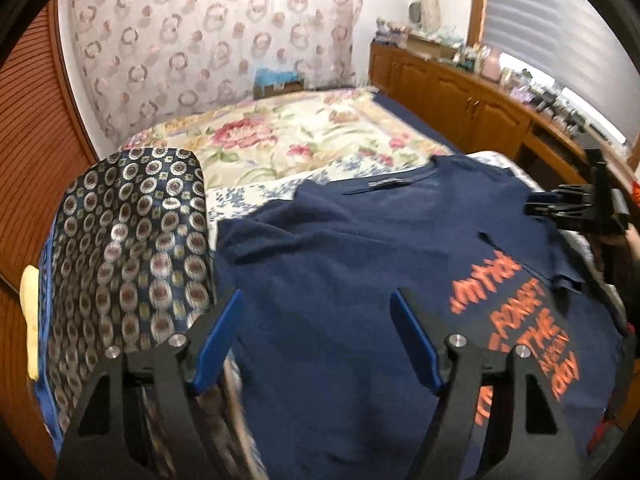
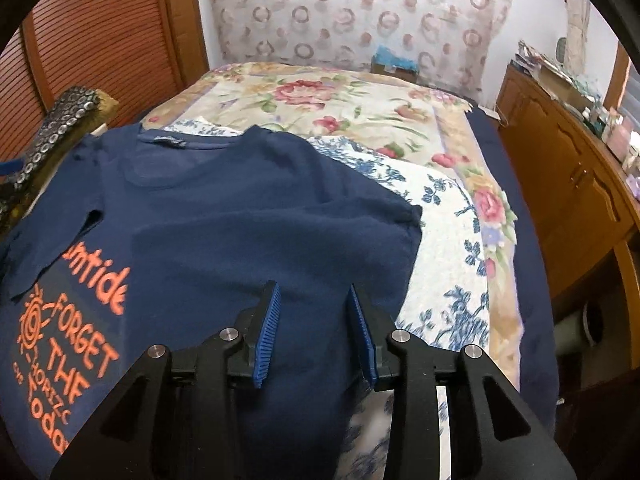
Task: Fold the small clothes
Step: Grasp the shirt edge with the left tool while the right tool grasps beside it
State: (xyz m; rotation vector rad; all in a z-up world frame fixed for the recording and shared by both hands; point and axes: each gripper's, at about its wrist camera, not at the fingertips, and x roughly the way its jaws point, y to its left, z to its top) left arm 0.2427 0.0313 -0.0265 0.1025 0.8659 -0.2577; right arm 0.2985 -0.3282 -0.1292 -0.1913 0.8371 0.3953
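Observation:
A navy T-shirt (image 1: 340,248) with orange lettering (image 1: 532,320) lies spread on the bed, collar toward the far end. In the right wrist view the T-shirt (image 2: 240,208) has its right side folded over the middle, hiding part of the print (image 2: 68,332). A short sleeve (image 2: 52,240) lies folded in at the left. My left gripper (image 1: 316,296) hovers over the shirt's left part, jaws wide open with nothing between the pads. My right gripper (image 2: 313,287) hangs over the folded right edge, jaws partly apart, pads clear of the fabric.
The bed carries a floral bedspread (image 1: 304,136) and a blue-and-white cloth (image 2: 448,240) under the shirt. A circle-patterned cushion (image 1: 132,248) stands at the shirt's left. Wooden cabinets (image 2: 568,200) run along the right and a slatted wooden door (image 1: 32,140) along the left.

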